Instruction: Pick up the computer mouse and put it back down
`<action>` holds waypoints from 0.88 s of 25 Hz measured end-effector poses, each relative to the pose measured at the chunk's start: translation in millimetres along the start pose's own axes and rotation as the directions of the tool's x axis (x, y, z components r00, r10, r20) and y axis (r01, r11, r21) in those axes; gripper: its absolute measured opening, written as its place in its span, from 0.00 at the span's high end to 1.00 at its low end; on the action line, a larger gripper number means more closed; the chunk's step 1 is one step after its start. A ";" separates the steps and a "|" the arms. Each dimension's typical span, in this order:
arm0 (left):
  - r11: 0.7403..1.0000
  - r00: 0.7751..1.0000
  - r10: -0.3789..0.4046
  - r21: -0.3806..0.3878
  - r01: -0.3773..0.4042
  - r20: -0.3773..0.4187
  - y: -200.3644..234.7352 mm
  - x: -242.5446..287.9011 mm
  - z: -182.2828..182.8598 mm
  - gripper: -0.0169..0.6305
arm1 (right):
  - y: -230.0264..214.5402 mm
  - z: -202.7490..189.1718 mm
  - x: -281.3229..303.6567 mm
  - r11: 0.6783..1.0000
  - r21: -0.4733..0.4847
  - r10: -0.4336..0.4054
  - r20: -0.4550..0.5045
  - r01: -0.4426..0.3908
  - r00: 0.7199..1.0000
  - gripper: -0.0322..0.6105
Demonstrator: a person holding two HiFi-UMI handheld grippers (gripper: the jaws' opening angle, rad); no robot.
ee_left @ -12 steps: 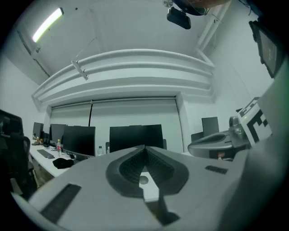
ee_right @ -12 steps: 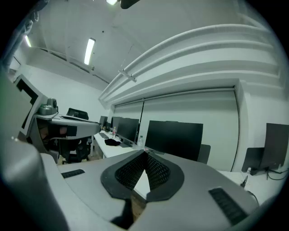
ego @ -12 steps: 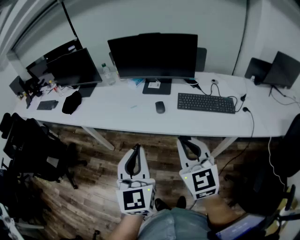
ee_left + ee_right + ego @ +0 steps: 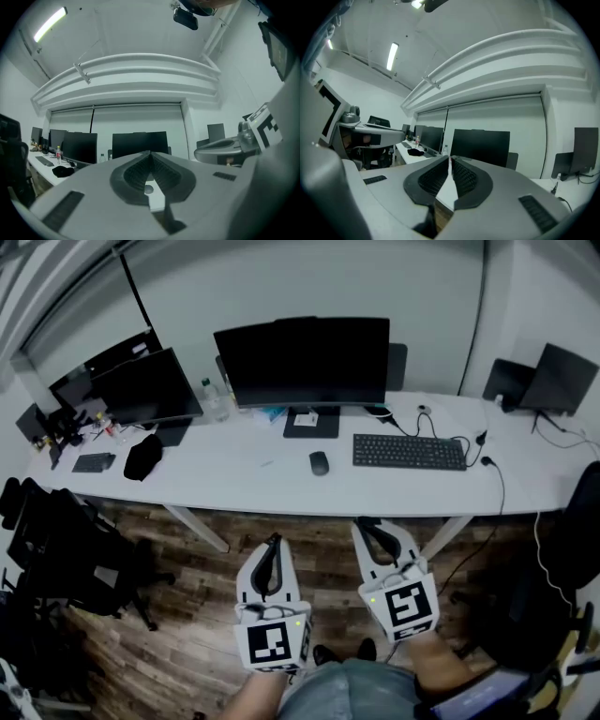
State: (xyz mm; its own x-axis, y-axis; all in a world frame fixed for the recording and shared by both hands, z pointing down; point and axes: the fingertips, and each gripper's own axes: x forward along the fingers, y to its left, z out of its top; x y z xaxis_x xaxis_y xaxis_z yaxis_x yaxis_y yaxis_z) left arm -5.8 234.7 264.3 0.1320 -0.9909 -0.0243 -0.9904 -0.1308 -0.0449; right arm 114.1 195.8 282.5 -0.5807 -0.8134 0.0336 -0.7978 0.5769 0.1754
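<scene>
Head view: left tongs point(image 4: 273, 540) and right tongs point(image 4: 362, 524), both closed on nothing, hang well short of the mouse point(image 4: 320, 462) on the surface point(image 4: 234, 482); approaching likely needs a forward reach, opening

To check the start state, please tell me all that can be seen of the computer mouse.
The computer mouse is small, dark and oval, smooth like plastic; finer parts are too small to tell. It lies flat on the white desk, left of the black keyboard and apart from it, in front of the monitor stand. No cable shows. Only the desk touches it.
</scene>
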 end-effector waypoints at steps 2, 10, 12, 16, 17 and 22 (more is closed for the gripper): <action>1.000 1.000 -0.013 0.001 0.013 0.009 2.8 0.8 5.6 0.96 | 3.7 1.0 3.5 1.000 0.010 0.014 -0.003 -0.014 1.000 0.64; 0.999 0.996 -0.039 0.011 0.038 0.082 28.3 -4.7 9.2 0.96 | 21.1 11.9 10.4 0.999 -0.024 -0.039 0.030 0.040 0.999 0.57; 0.999 0.996 -0.039 0.008 0.039 0.076 35.8 -6.9 5.8 0.96 | 27.2 11.7 11.3 0.999 -0.024 -0.048 0.030 0.049 0.998 0.58; 0.999 0.998 -0.036 -0.005 0.036 0.059 48.8 -6.1 -2.8 0.96 | 34.8 9.0 18.8 0.998 -0.031 -0.048 0.017 0.049 0.999 0.59; 0.999 0.998 -0.037 -0.009 0.038 0.057 50.6 -5.4 -4.8 0.96 | 35.3 8.8 20.2 0.998 -0.033 -0.049 0.015 0.050 0.999 0.59; 0.999 0.998 -0.041 -0.009 0.041 0.039 56.6 5.8 -11.6 0.96 | 31.3 2.7 30.3 0.998 -0.024 -0.059 0.002 0.059 0.998 0.60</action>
State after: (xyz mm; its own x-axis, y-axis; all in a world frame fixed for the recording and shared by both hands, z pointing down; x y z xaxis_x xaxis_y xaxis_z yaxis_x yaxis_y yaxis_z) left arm -61.6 221.2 273.2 0.1739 -0.9829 -0.0611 -0.9844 -0.1719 -0.0368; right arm 71.1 189.4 286.4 -0.5332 -0.8457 0.0217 -0.8264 0.5262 0.2006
